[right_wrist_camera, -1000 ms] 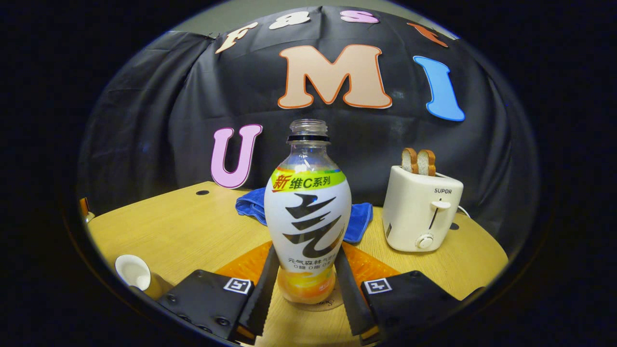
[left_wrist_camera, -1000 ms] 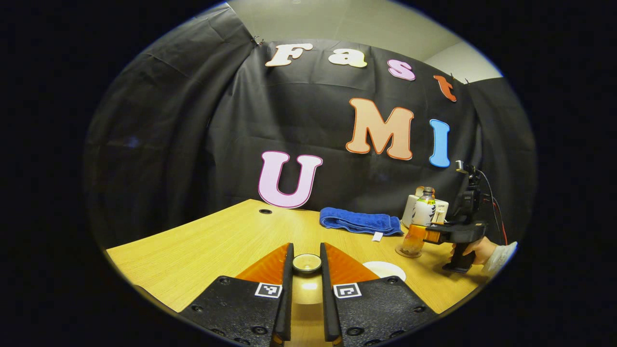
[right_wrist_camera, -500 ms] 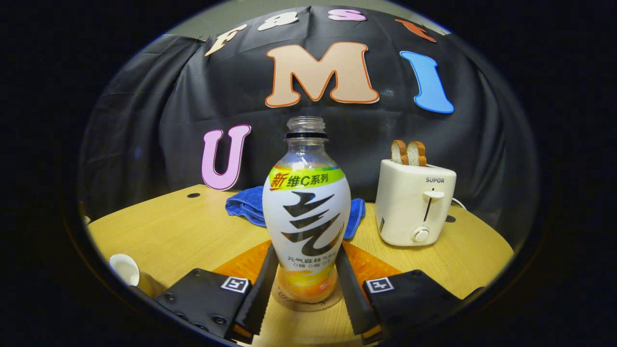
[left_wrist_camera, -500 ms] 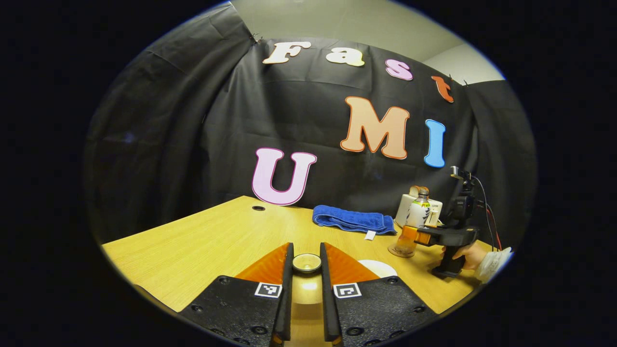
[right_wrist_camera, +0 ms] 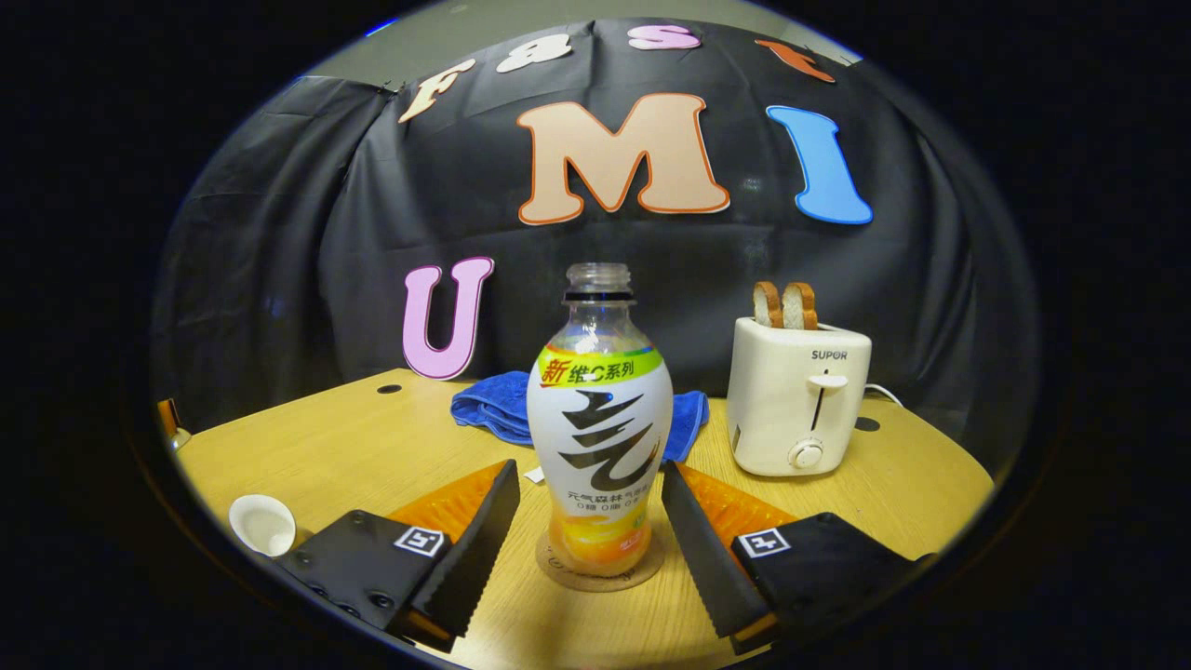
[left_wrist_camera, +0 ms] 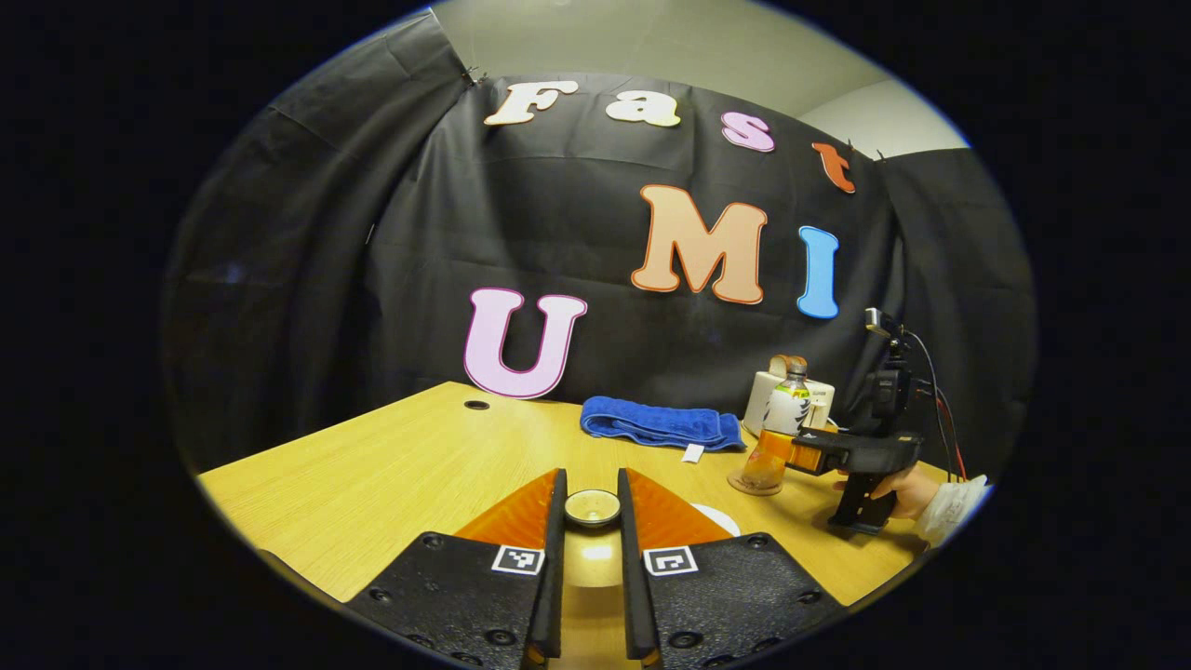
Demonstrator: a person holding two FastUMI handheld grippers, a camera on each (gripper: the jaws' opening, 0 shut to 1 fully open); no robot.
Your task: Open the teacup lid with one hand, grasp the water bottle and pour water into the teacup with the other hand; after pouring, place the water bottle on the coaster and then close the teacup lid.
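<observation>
The bench (right_wrist_camera: 354, 447) shows matt wood grain. The water bottle (right_wrist_camera: 600, 419) is clear glossy plastic, the towel (right_wrist_camera: 498, 409) nappy cloth, the toaster (right_wrist_camera: 796, 400) smooth, and the coaster (right_wrist_camera: 642, 572) matt.

- We are seeing bare wooden tabletop (right_wrist_camera: 354, 447) lying open to the left of the capless, white-labelled plastic bottle (right_wrist_camera: 600, 437).
- Our right gripper (right_wrist_camera: 590, 521) is standing spread, with gaps on both sides of the bottle.
- The cream toaster (right_wrist_camera: 796, 400) is standing near on the right, and the folded blue towel (right_wrist_camera: 498, 409) is lying behind, closing off those sides.
- The small white cup (right_wrist_camera: 262, 524) is sitting at the far-left edge.
</observation>
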